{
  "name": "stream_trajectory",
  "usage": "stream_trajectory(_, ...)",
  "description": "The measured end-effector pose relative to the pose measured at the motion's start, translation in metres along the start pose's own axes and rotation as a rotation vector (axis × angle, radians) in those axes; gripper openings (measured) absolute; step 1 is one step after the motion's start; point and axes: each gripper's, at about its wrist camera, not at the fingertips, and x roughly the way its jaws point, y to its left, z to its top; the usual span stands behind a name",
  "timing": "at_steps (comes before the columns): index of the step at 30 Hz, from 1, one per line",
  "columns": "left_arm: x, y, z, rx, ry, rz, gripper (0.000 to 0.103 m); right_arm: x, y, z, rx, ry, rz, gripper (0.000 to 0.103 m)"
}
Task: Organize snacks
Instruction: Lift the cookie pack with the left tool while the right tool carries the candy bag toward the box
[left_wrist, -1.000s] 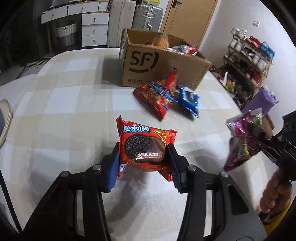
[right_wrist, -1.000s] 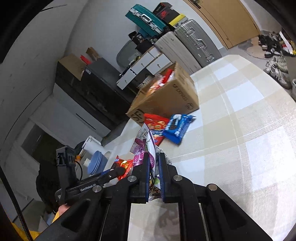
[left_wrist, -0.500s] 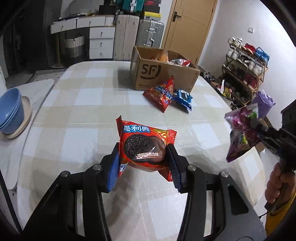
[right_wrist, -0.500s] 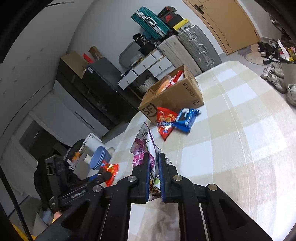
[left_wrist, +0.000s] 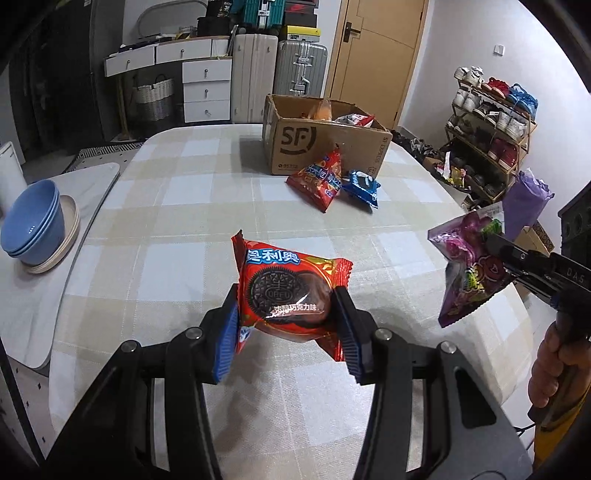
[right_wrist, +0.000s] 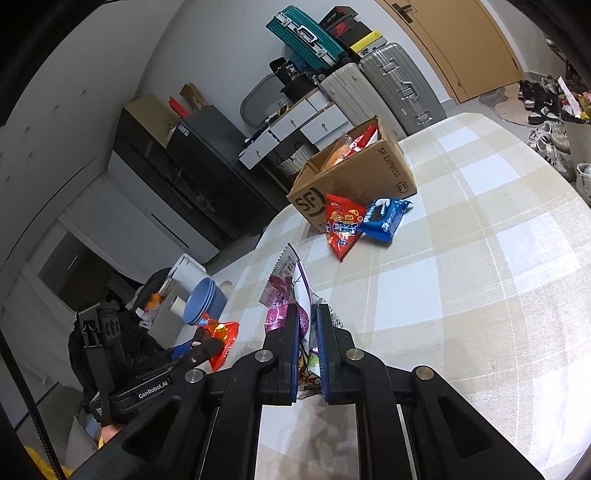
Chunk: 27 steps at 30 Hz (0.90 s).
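My left gripper (left_wrist: 286, 308) is shut on a red Oreo packet (left_wrist: 286, 288) and holds it above the checked table (left_wrist: 177, 229). My right gripper (right_wrist: 307, 319) is shut on a purple candy bag (right_wrist: 286, 288), held above the table's near right side; it also shows in the left wrist view (left_wrist: 467, 266). An open cardboard SF box (left_wrist: 325, 146) with snacks inside stands at the far end. A red chip bag (left_wrist: 321, 177) and a blue Oreo packet (left_wrist: 362, 186) lie in front of the box. The left gripper with the red packet shows in the right wrist view (right_wrist: 218, 338).
Stacked blue bowls (left_wrist: 31, 227) on a plate sit on a grey side surface left of the table. Suitcases (left_wrist: 277, 70) and white drawers (left_wrist: 205, 85) stand behind the table. A shoe rack (left_wrist: 491, 125) is at the right.
Both grippers have drawn back and up from the box with their packets held. The box and the two lying packets now look farther away.
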Motion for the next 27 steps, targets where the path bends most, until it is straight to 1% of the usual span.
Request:
stream_trajectory(6, 0.0, -0.001, 0.013, 0.013, -0.007, -0.016, 0.045, 0.002, 0.01, 0.019, -0.019, -0.004, 0.023, 0.008)
stream_trajectory(13, 0.008, 0.002, 0.056, 0.02, -0.016, -0.084, 0.045, 0.01, 0.026, 0.07, -0.084, -0.034, 0.049, 0.008)
stream_trajectory(15, 0.013, 0.002, 0.077, 0.026, -0.018, -0.108, 0.045, 0.015, 0.03, 0.09, -0.099, -0.041, 0.058, 0.008)
stream_trajectory(18, 0.023, 0.002, 0.109, 0.036, -0.023, -0.119, 0.045, 0.022, 0.034, 0.121, -0.119, -0.052, 0.054, 0.008)
stream_trajectory(21, 0.034, 0.005, 0.15, 0.05, -0.036, -0.109, 0.045, 0.032, 0.04, 0.157, -0.149, -0.058, 0.042, 0.008)
stream_trajectory(23, 0.047, 0.008, 0.178, 0.041, -0.038, -0.103, 0.045, 0.04, 0.041, 0.178, -0.164, -0.059, 0.034, 0.008)
stream_trajectory(25, 0.06, 0.011, 0.205, 0.037, -0.026, -0.122, 0.045, 0.051, 0.041, 0.201, -0.167, -0.054, 0.027, 0.008)
stream_trajectory(27, 0.074, 0.011, 0.231, 0.043, -0.024, -0.097, 0.045, 0.064, 0.039, 0.224, -0.168, -0.052, 0.008, 0.008)
